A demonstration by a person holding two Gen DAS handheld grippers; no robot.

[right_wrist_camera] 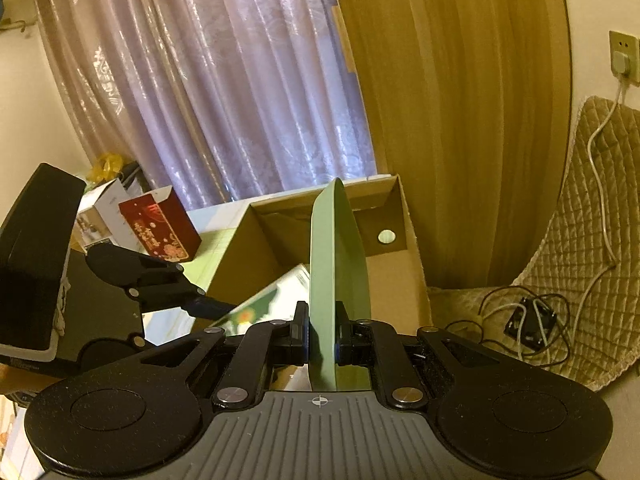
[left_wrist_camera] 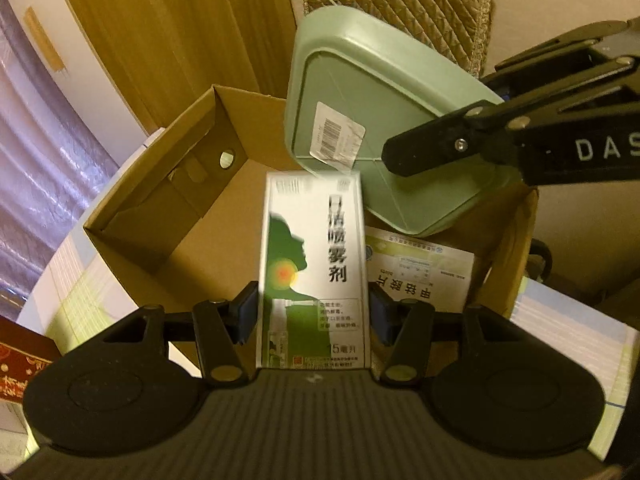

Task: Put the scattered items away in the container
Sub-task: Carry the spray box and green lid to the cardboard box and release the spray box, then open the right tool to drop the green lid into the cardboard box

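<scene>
Over the cardboard box [left_wrist_camera: 160, 216], the spray carton [left_wrist_camera: 314, 264] sits left of the tray [left_wrist_camera: 384, 120]; a leaflet [left_wrist_camera: 420, 272] lies inside, beneath the tray.

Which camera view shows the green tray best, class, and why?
The left wrist view: it shows the tray's whole underside, with its barcode sticker, tilted over the box and pinched by the right tongs. The right wrist view shows only its thin edge, clamped upright.

Top print on the spray box [left_wrist_camera: 312, 264] smeared by blur, flat packet [left_wrist_camera: 420, 276] half hidden behind it, green plate [left_wrist_camera: 384, 120] partly covered by the right gripper [left_wrist_camera: 404, 156].
</scene>
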